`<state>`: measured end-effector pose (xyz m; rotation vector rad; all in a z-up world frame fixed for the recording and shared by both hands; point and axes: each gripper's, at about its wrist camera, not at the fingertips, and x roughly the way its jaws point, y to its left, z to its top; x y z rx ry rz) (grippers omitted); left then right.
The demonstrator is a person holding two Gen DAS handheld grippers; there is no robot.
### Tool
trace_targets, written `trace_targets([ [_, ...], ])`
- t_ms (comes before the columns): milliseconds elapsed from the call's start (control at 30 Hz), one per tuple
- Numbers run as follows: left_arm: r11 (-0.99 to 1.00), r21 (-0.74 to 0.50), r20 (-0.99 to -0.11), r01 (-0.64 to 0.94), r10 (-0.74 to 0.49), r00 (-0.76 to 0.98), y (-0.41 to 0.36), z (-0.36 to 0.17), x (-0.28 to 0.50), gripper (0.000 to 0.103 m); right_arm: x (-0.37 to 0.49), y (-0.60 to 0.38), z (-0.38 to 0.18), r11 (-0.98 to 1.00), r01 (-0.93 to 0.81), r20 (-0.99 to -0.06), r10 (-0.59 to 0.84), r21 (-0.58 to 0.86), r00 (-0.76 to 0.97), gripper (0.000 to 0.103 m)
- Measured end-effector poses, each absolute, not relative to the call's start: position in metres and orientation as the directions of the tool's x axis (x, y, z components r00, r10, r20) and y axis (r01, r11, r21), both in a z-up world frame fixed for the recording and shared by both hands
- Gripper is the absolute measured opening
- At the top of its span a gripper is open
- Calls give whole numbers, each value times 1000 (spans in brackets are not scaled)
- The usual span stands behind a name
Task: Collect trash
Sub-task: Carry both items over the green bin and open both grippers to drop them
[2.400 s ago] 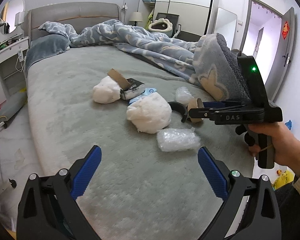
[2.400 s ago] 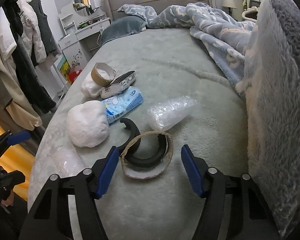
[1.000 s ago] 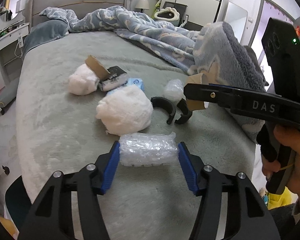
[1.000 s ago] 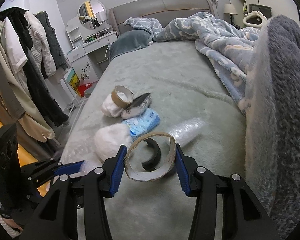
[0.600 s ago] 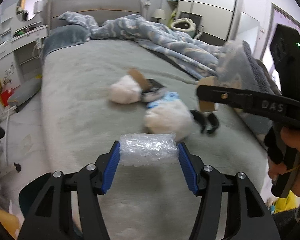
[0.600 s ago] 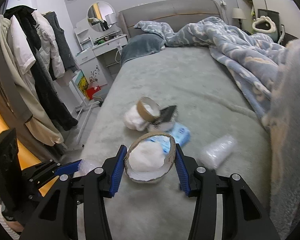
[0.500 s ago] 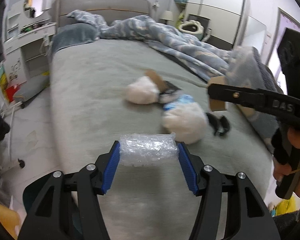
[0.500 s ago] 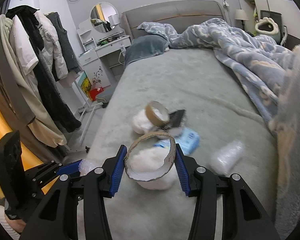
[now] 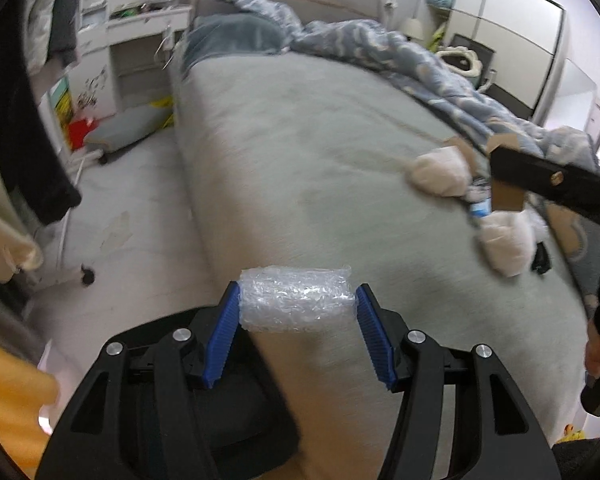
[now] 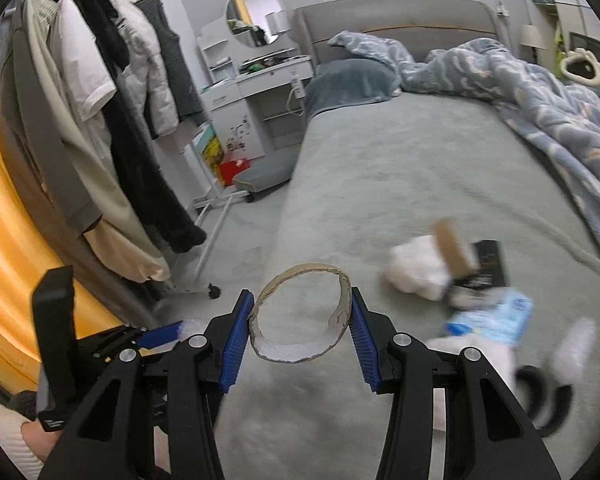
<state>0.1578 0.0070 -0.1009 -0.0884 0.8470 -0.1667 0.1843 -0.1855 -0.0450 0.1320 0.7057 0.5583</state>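
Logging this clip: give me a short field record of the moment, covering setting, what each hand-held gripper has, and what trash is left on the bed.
setting: bedroom, grey bed with rumpled blue blanket
left hand-held gripper: shut on bubble wrap roll, at the bed's edge
right hand-held gripper: shut on cardboard tape ring, over the bed's edge
left on bed: two white wads, second cardboard ring, blue packet, black curved pieces
image quality: motion blur in both views

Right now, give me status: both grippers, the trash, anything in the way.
Left gripper shut on bubble wrap. Right gripper shut on cardboard ring. More trash on bed: white wads, blue packet. Nothing blocking.
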Motion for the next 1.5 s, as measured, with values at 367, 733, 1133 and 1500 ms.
trace_targets([
  [367,986,-165,-842,-18,-132,523,83,-141,153,61,184,-95,-52,794,-531,-608,585,296,536,48],
  [733,988,-142,-921,-69,-106,376,124,-170,146,61,190,-34,-70,758,-580,-653,605,298,455,48],
  [1133,984,-174,-960,-49,-158,231,152,-199,138,76,204,13,-106,760,-587,-740,560,280,372,48],
  [1500,979,-201,-932,-21,-185,311,173,-187,131,84,214,41,-150,783,-566,-828,480,257,288,48],
])
